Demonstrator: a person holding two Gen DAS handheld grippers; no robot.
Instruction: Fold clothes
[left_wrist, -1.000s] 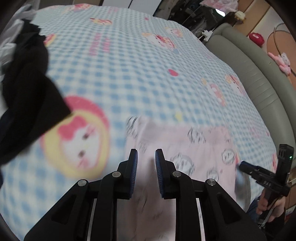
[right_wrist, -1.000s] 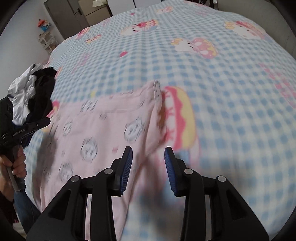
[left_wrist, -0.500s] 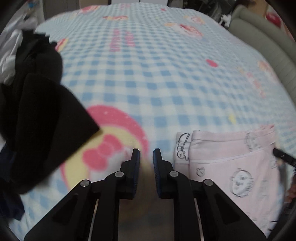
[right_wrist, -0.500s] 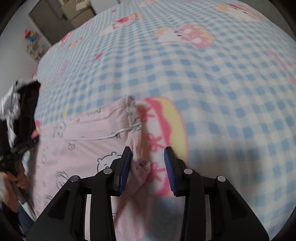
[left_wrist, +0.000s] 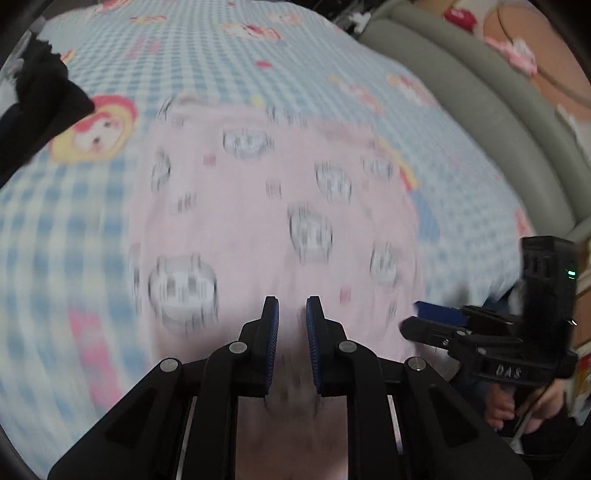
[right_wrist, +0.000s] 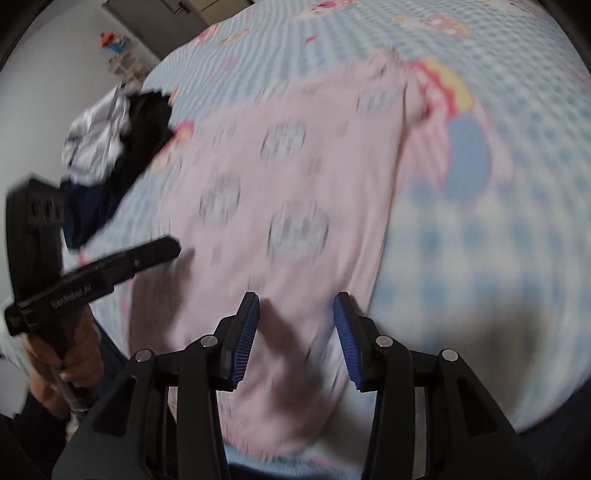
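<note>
A pink garment with grey cartoon prints (left_wrist: 280, 206) lies spread flat on the bed; it also shows in the right wrist view (right_wrist: 295, 206). My left gripper (left_wrist: 291, 317) hovers over its near edge with a narrow gap between the jaws and nothing held. My right gripper (right_wrist: 295, 317) is open and empty above the garment's near right part. The right gripper also shows at the right of the left wrist view (left_wrist: 439, 317). The left gripper shows at the left of the right wrist view (right_wrist: 162, 251). Both views are motion-blurred.
The bed has a blue-and-white checked cartoon sheet (left_wrist: 221, 48). A pile of black, white and navy clothes (right_wrist: 114, 147) lies at the bed's left side, also seen in the left wrist view (left_wrist: 37, 103). A grey padded headboard (left_wrist: 480, 110) runs along the right.
Both grippers have pulled back from the garment's far edge towards its near end. The whole pink garment now shows, lying spread out. The right gripper's jaws stand wider apart.
</note>
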